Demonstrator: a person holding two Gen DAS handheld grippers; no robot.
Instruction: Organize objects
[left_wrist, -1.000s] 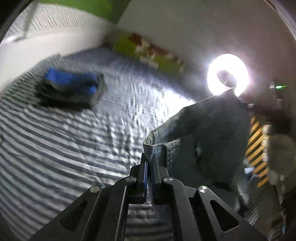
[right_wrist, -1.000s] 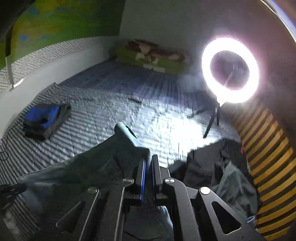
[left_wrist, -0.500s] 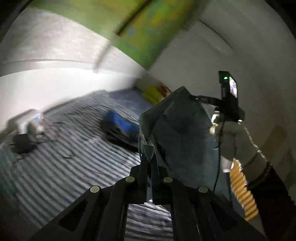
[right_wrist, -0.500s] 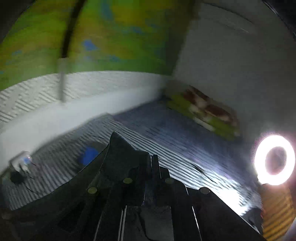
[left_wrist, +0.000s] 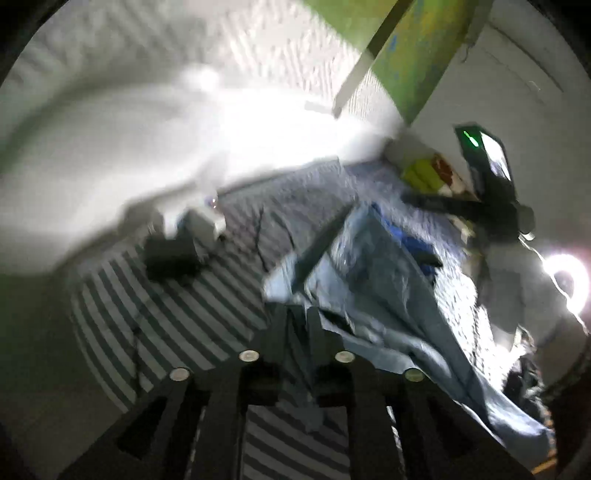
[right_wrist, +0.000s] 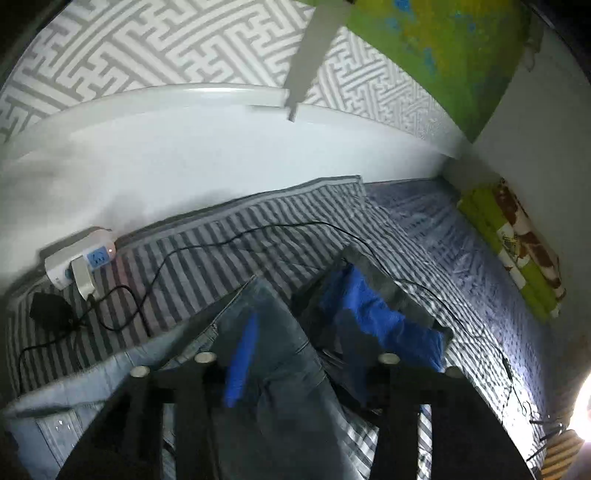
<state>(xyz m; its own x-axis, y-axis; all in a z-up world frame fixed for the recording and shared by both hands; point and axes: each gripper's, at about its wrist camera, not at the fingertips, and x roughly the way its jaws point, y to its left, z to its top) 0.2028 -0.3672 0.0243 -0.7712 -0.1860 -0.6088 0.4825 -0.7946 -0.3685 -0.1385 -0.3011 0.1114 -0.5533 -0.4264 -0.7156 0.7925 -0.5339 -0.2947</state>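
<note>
Right wrist view looks down on a pair of blue jeans (right_wrist: 273, 332) spread across a grey-and-white striped bedcover (right_wrist: 221, 243). The right gripper (right_wrist: 291, 373) has its jaws opening, standing well apart with the denim lying beneath and between them — the pads press on nothing. Just beside the jeans, toward the right of the picture, sits a folded pile of dark clothes topped by a bright blue garment (right_wrist: 373, 317); the jeans' edge lies against or slightly over that pile, though which is hard to tell. A black cable (right_wrist: 258, 230) trails over the stripes to a white power strip (right_wrist: 79, 258) by the white wall panel, with a black adapter (right_wrist: 48, 308) near it. A green and brown folded blanket (right_wrist: 517, 251) rests at the far end of the bed.

Left wrist view is blurred. The left gripper (left_wrist: 297, 321) has its jaws opening too, only a narrow gap so far, and a fold of the jeans (left_wrist: 369, 295) hangs in that gap; whether the pads still pinch it cannot be told. The denim runs from there toward the right gripper (left_wrist: 487, 206) — seen with its small lit screen — and a ring light (left_wrist: 565, 277) glares at the right edge.
</note>
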